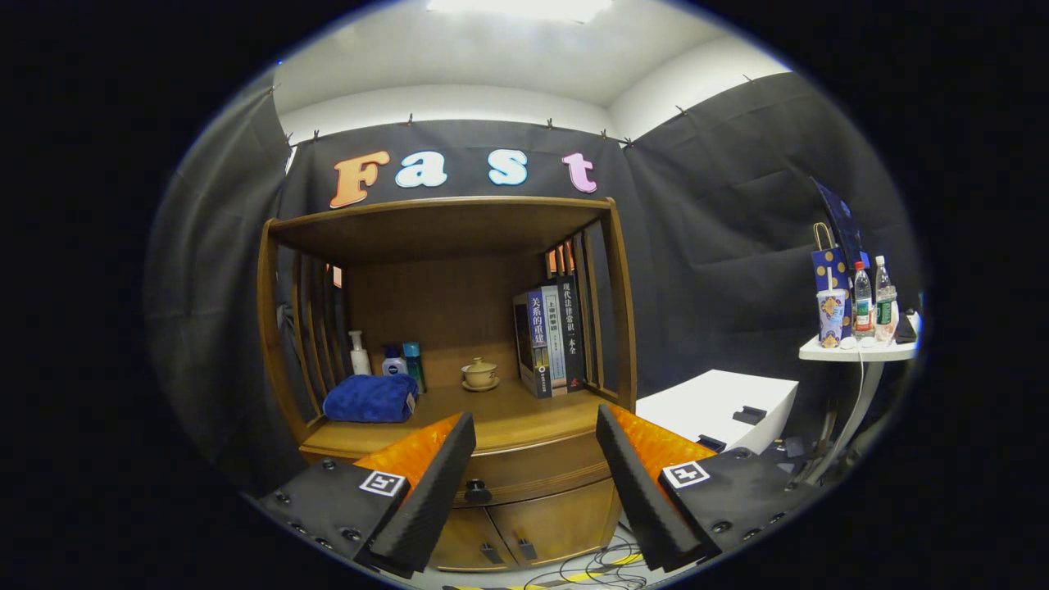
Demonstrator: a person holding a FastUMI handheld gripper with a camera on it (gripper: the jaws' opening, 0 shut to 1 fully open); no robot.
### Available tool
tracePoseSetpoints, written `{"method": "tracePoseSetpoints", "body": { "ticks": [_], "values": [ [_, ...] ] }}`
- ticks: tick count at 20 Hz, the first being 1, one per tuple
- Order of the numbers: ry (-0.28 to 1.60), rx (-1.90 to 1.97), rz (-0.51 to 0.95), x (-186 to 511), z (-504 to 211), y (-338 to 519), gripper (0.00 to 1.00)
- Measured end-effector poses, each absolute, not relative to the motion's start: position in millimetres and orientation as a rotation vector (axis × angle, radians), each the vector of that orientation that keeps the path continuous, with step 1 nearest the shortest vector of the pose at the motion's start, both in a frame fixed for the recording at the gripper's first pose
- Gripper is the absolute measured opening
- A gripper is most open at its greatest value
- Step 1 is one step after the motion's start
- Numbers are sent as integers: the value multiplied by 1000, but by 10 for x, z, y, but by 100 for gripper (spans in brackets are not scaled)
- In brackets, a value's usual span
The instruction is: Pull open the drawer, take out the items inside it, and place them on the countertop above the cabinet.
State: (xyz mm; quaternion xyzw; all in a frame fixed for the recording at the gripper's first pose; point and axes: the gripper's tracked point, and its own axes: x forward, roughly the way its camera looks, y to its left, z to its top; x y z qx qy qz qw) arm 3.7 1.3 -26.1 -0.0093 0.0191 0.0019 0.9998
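Gripper (537, 467) level, aimed at cabinet (524, 500) front; fingers spread wide apart, clamping nothing. Drawer (533, 469) closed, framed between fingers, its dark knob (477, 492) just beside left finger (430, 492) at 3 o'clock. Countertop (508, 414) beyond fingertips at 12 o'clock: blue towel (370, 398) at 11, lidded cup (479, 374) at 12, books (549, 340) at 1.

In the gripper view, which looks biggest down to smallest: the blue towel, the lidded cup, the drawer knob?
1. Blue towel
2. Lidded cup
3. Drawer knob, between the open gripper fingers; nearer the camera, so its rank against the cup is unsure.
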Motion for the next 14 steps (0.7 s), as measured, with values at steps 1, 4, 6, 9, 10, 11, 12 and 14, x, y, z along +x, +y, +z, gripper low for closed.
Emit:
{"method": "tracePoseSetpoints", "body": {
  "ticks": [1, 4, 6, 9, 10, 11, 12, 14],
  "values": [
    [45, -22, 7, 65, -327, 32, 98],
    [65, -19, 35, 139, -576, 165, 98],
    [76, -19, 64, 225, -741, 309, 98],
    [99, -45, 106, 356, -1040, 509, 98],
    [109, -54, 113, 412, -1151, 548, 98],
    [120, -61, 120, 481, -1269, 589, 98],
    [136, -65, 130, 528, -1397, 633, 98],
    [166, -65, 148, 647, -1641, 694, 98]
  ]
}}
